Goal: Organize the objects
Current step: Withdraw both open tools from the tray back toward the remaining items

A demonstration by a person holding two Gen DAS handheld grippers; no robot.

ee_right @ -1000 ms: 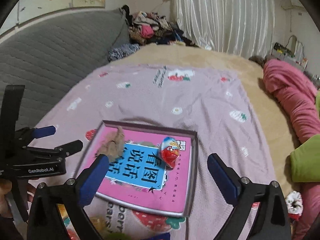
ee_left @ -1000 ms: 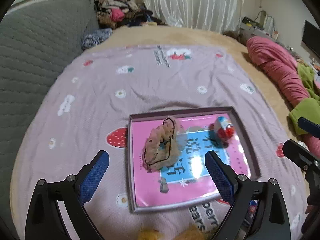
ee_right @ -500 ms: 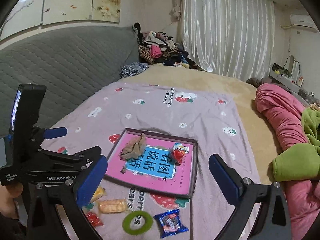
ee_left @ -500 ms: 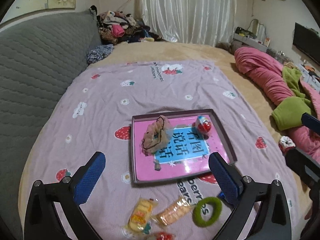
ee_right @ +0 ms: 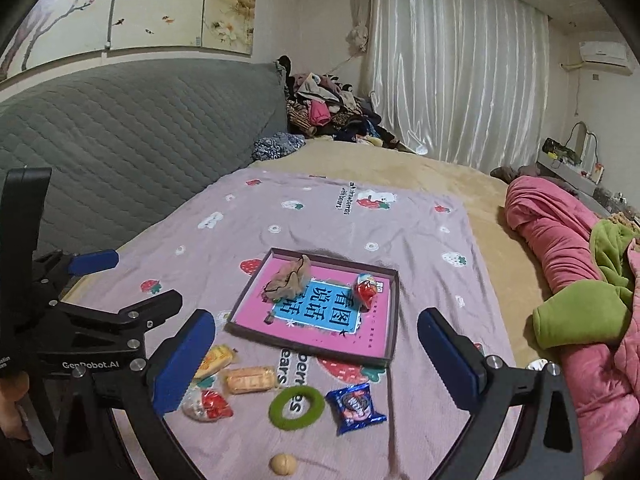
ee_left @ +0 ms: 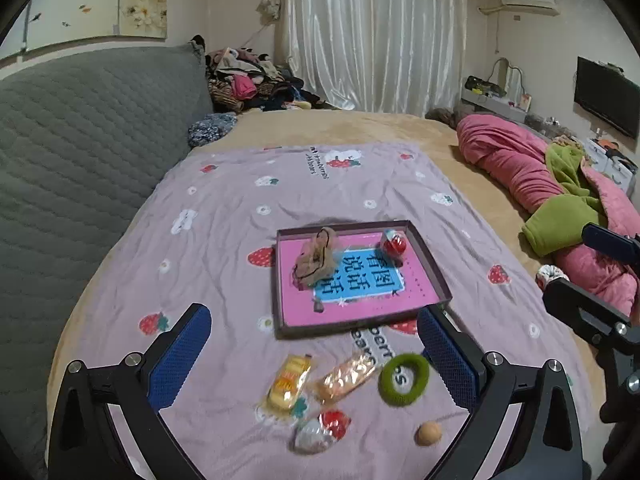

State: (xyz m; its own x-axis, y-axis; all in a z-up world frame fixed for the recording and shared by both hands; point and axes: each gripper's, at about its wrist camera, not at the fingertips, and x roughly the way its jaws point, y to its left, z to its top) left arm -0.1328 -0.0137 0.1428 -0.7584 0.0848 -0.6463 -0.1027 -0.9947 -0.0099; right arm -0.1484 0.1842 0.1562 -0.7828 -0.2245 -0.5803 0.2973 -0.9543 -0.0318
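A shallow pink tray (ee_left: 434,270) (ee_right: 394,320) lies on the lilac blanket. In it sit a beige scrunchie (ee_left: 316,258) (ee_right: 290,280) and a red-and-white egg toy (ee_left: 394,244) (ee_right: 366,290). In front of the tray lie two snack packets (ee_left: 290,382) (ee_right: 250,378), a green hair ring (ee_left: 404,372) (ee_right: 296,406), a red-and-white candy (ee_left: 320,430) (ee_right: 206,404), a small tan ball (ee_left: 428,434) (ee_right: 283,463) and a blue wrapped snack (ee_right: 355,402). My left gripper (ee_left: 316,356) hangs open above these loose items. My right gripper (ee_right: 316,356) is open too, holding nothing.
The blanket (ee_left: 224,216) covers a tan bed with a grey quilted headboard (ee_left: 80,152) on the left. A pink duvet (ee_left: 520,168) and green cloth (ee_left: 560,220) lie on the right. A clothes pile (ee_left: 248,84) sits at the back. A hand (ee_right: 10,400) holds the left gripper's body.
Both grippers have pulled back and up from the tray. The loose snacks, green ring and ball in front of the tray have come into view. Nothing on the bed has moved.
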